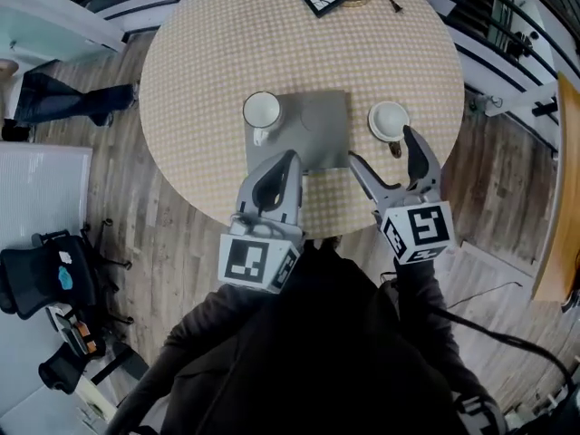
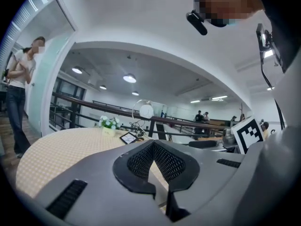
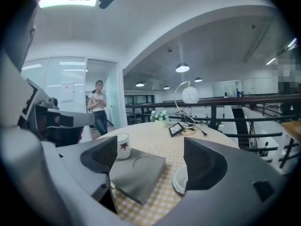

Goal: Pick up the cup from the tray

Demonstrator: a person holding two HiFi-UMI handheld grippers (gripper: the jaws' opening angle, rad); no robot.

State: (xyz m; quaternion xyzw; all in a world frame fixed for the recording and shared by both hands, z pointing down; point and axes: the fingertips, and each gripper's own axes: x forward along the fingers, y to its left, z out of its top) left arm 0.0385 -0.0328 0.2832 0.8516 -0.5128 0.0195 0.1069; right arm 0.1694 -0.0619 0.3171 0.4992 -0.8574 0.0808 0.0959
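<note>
Cup (image 1: 262, 111): white, upright on the left edge of the tray; neither gripper touches it.
Tray (image 1: 322, 130): grey, lying flat at the middle of the round table (image 1: 199, 53).
Left gripper (image 1: 289, 158): jaws pressed together with nothing between them, tips over the tray's near edge.
Right gripper (image 1: 381, 145): jaws wide apart and empty, beside the white dish (image 1: 388, 120) just right of the tray.

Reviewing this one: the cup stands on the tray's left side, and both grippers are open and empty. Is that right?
Not quite. The left gripper is shut, its jaws meeting with nothing between them, as the left gripper view shows. The rest holds: the cup stands on the left side of the tray, and the right gripper is open and empty.
</note>
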